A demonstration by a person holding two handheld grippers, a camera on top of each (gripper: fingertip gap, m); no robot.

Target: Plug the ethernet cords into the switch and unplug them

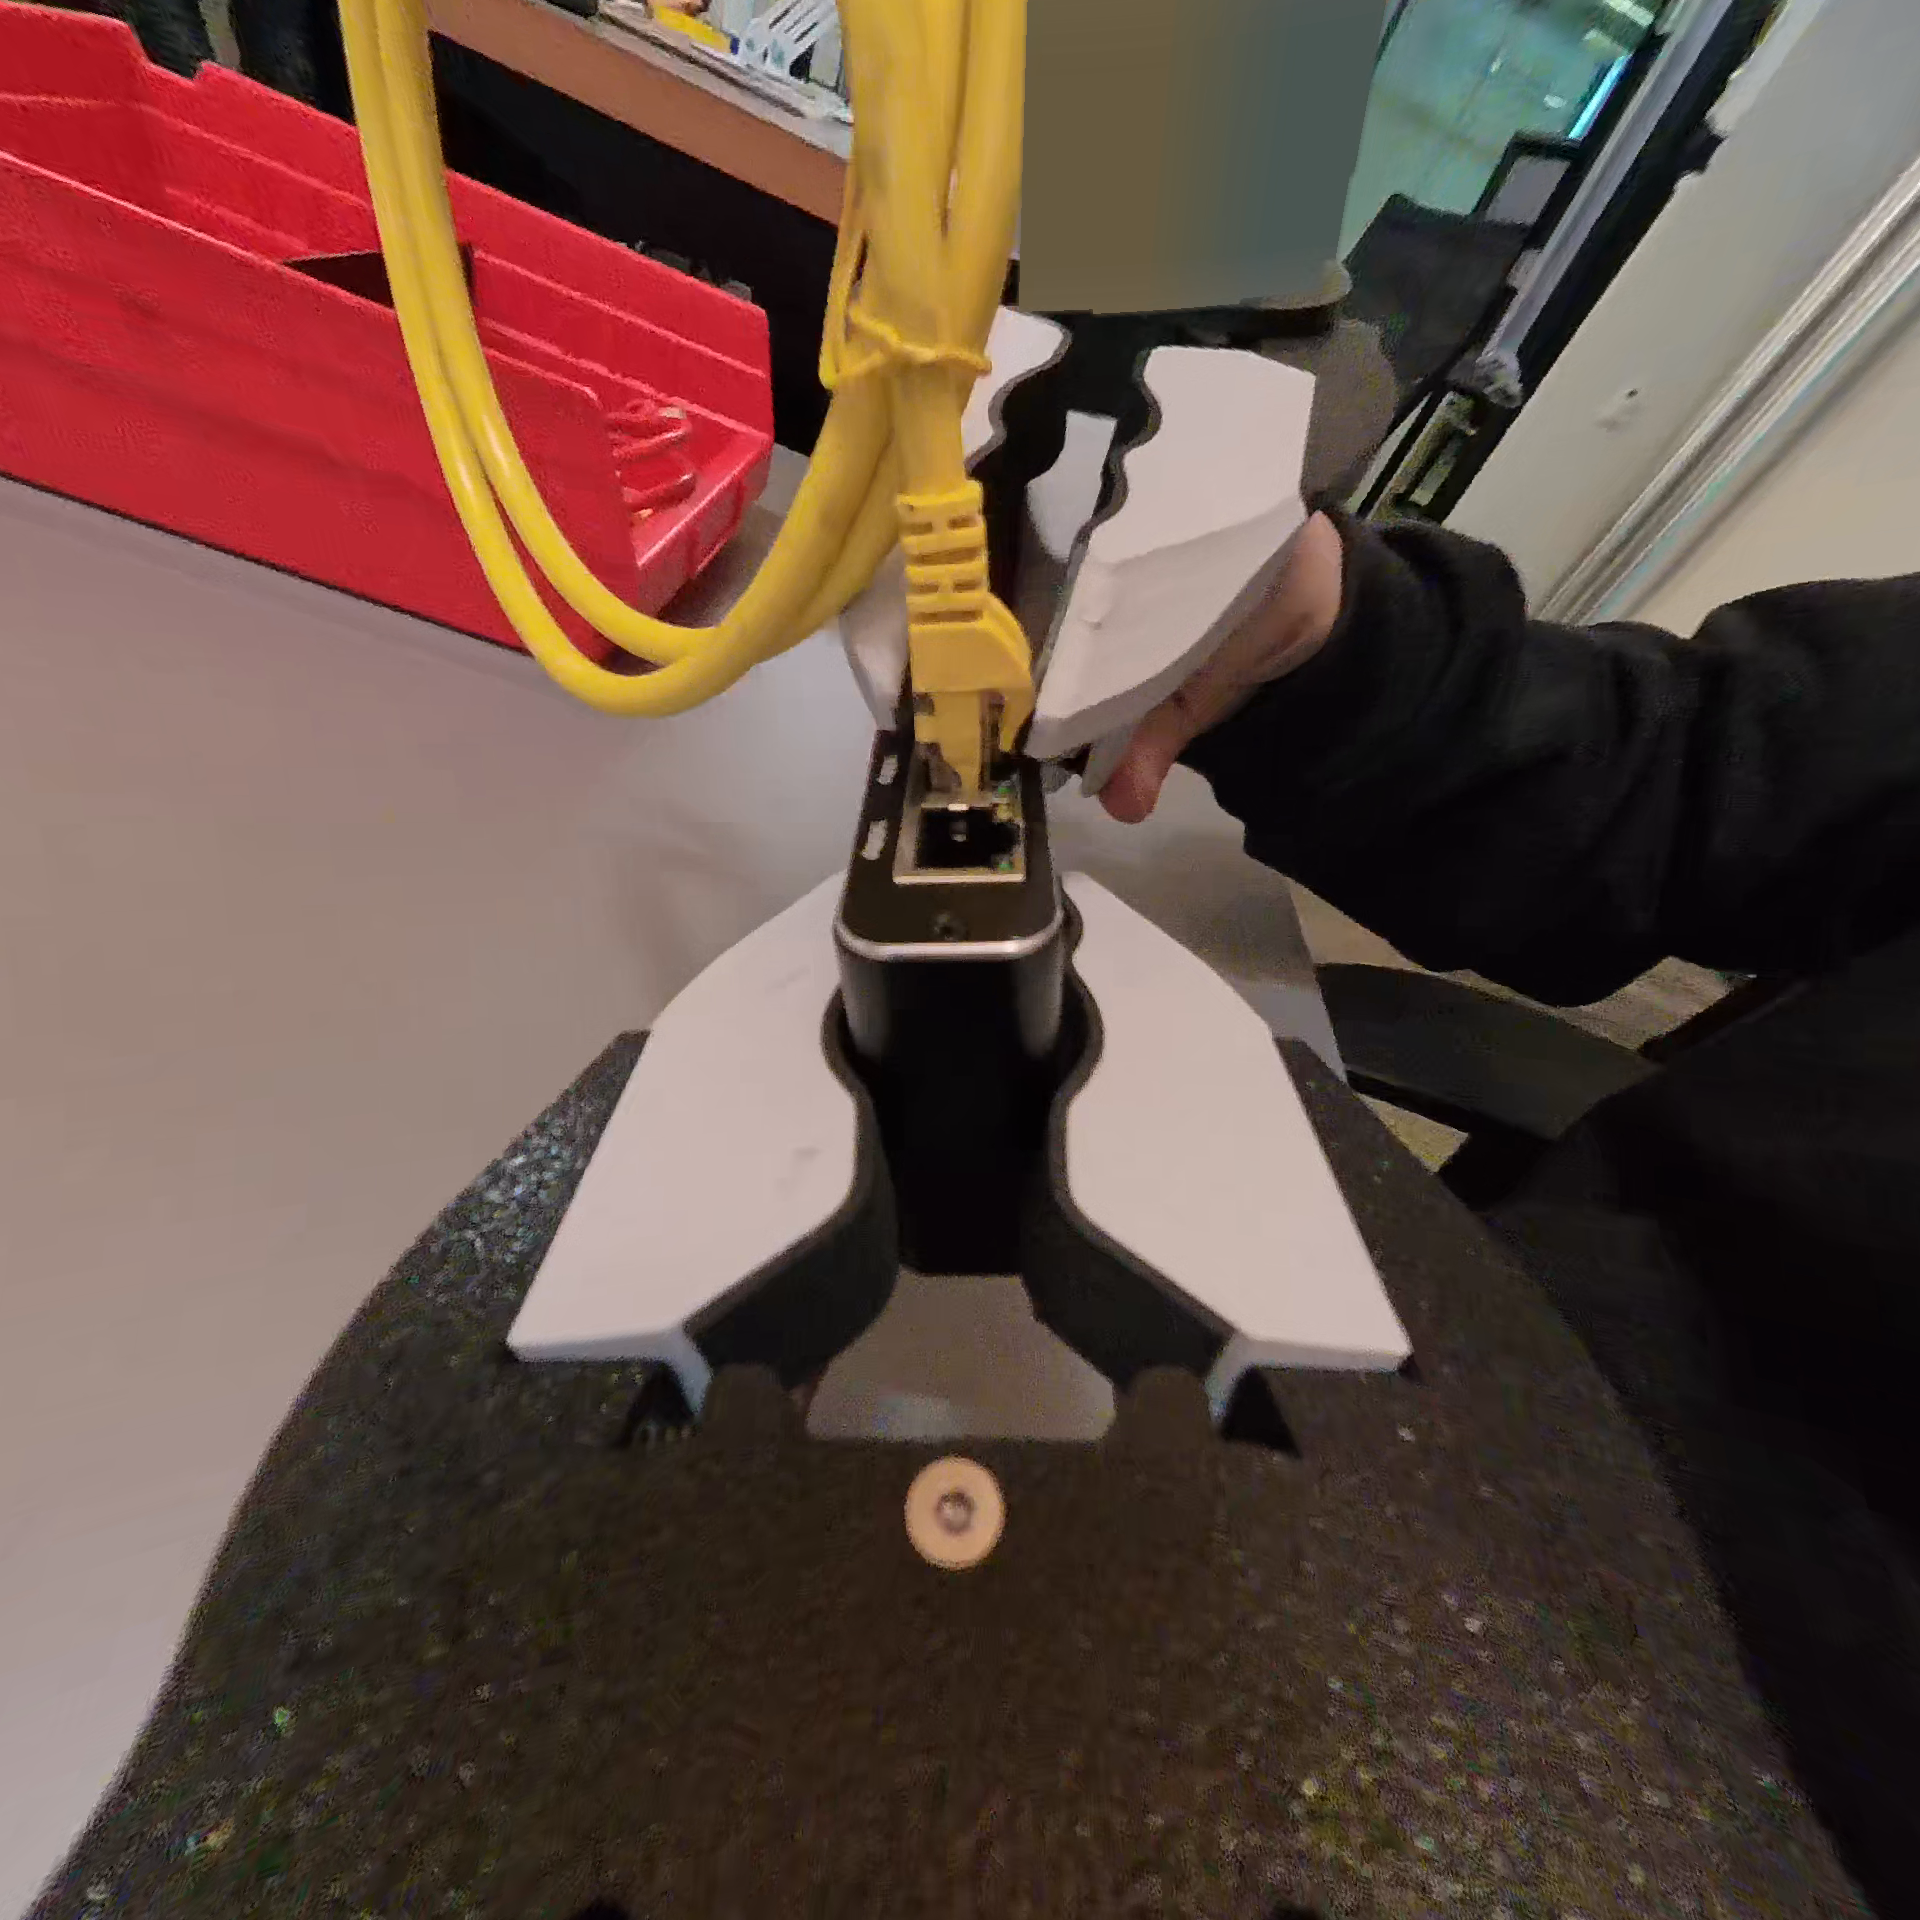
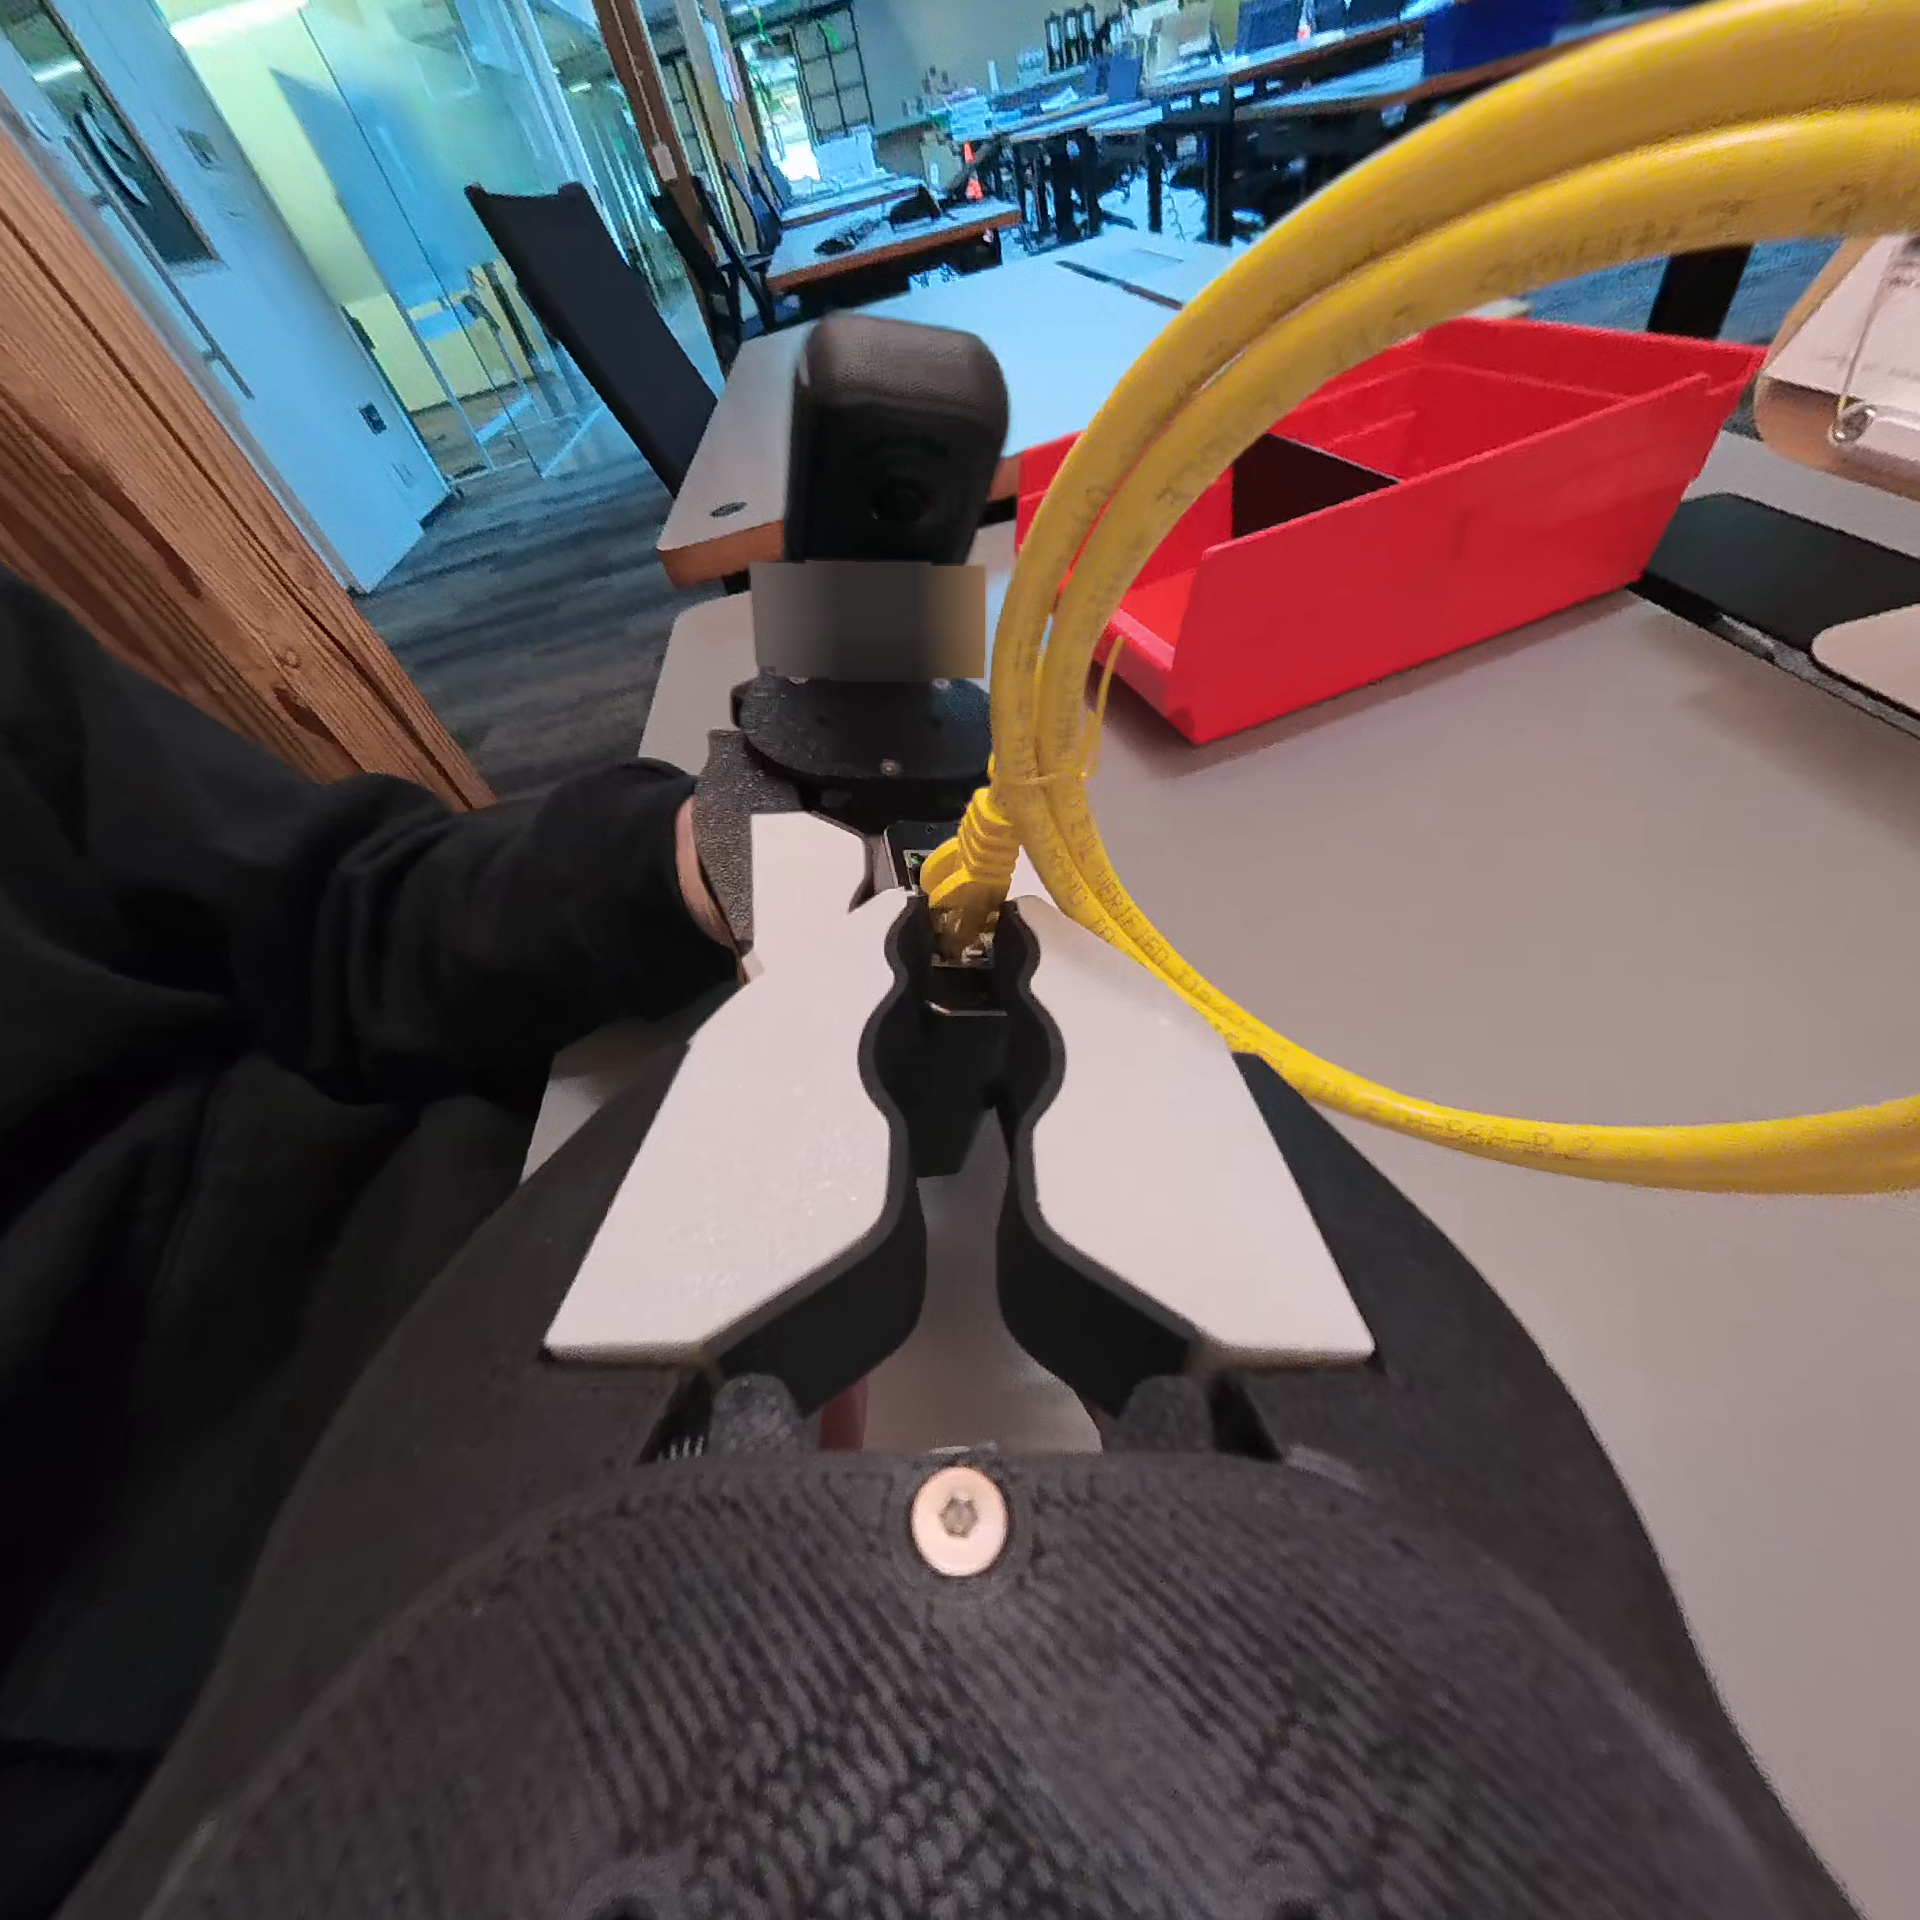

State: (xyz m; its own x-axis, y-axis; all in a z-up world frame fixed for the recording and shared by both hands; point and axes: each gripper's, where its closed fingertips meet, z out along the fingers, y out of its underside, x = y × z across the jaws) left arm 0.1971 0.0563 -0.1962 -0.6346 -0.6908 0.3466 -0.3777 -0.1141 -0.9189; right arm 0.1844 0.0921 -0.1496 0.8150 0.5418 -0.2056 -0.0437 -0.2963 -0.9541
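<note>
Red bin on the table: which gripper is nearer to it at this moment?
Hard to separate. The left gripper clamps the black switch; the right gripper pinches the yellow plug at its port. Both meet short of the red bin.

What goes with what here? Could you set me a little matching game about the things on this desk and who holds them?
Things:
1. left gripper
2. right gripper
3. red bin
4. spare port

States:
a. empty
b. clamped on the yellow plug
c. resting on the table
d. clamped on the black switch

Pairs: 1-d, 2-b, 3-c, 4-a
</note>
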